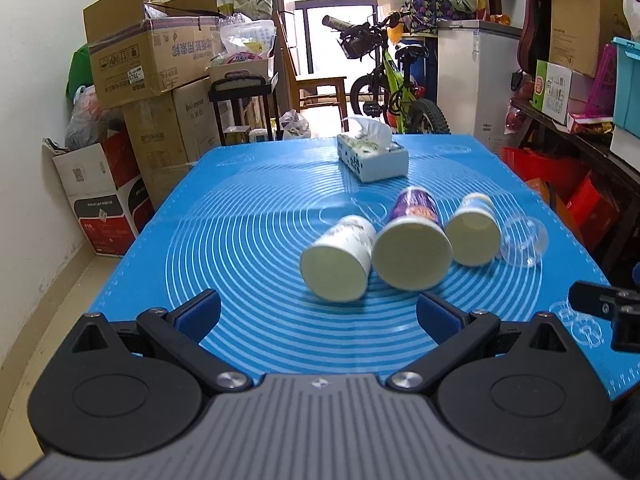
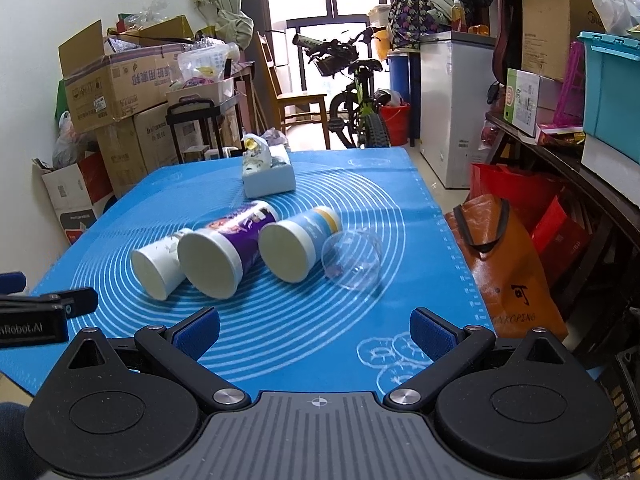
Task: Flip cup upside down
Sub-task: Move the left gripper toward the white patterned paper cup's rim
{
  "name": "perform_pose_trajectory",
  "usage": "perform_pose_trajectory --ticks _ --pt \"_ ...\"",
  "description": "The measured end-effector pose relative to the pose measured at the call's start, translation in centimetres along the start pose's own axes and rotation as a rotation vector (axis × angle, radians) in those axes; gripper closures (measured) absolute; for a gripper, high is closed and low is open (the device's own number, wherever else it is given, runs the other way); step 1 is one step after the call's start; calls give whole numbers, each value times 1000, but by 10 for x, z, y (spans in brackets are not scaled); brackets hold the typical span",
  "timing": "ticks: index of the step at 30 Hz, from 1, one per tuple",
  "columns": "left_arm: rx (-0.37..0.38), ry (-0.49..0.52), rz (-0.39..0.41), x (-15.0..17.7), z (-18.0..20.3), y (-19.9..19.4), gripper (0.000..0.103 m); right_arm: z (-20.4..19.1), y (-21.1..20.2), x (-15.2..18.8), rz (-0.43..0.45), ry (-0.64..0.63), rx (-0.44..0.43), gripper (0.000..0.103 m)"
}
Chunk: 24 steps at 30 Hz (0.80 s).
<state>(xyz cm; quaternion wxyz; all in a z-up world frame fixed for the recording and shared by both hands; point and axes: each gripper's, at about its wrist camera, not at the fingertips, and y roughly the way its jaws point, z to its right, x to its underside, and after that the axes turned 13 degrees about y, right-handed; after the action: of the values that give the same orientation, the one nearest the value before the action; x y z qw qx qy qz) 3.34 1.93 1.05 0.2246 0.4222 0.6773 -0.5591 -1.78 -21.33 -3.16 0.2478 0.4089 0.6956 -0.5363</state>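
Note:
Several cups lie on their sides in a row on the blue mat (image 1: 248, 216), mouths toward me. From left: a white printed paper cup (image 1: 340, 262) (image 2: 158, 264), a purple paper cup (image 1: 412, 246) (image 2: 224, 252), a white-and-blue paper cup (image 1: 474, 234) (image 2: 296, 246), and a clear plastic cup (image 1: 524, 242) (image 2: 354, 260). My left gripper (image 1: 318, 314) is open and empty, just short of the white printed cup. My right gripper (image 2: 314, 330) is open and empty, short of the cups. Each gripper's edge shows in the other's view (image 1: 600, 312) (image 2: 40, 312).
A tissue box (image 1: 372, 158) (image 2: 268, 176) stands on the mat (image 2: 420, 240) behind the cups. Cardboard boxes (image 1: 152, 64) are stacked left of the table. A bicycle (image 1: 392, 84), a white cabinet (image 1: 476, 76) and a cluttered shelf (image 2: 560, 128) stand beyond and to the right.

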Motion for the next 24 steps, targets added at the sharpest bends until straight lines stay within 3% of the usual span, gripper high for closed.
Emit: perform_pose_trajectory --ticks 7,15,24 --pt "9 24 4 -19 -14 23 0 -12 16 -18 23 -4 -17 3" --pt "81 37 -44 -36 -26 66 0 -17 35 -35 39 1 -14 3" --pt "134 130 -135 -43 -17 118 0 -9 52 -36 19 21 11 3"
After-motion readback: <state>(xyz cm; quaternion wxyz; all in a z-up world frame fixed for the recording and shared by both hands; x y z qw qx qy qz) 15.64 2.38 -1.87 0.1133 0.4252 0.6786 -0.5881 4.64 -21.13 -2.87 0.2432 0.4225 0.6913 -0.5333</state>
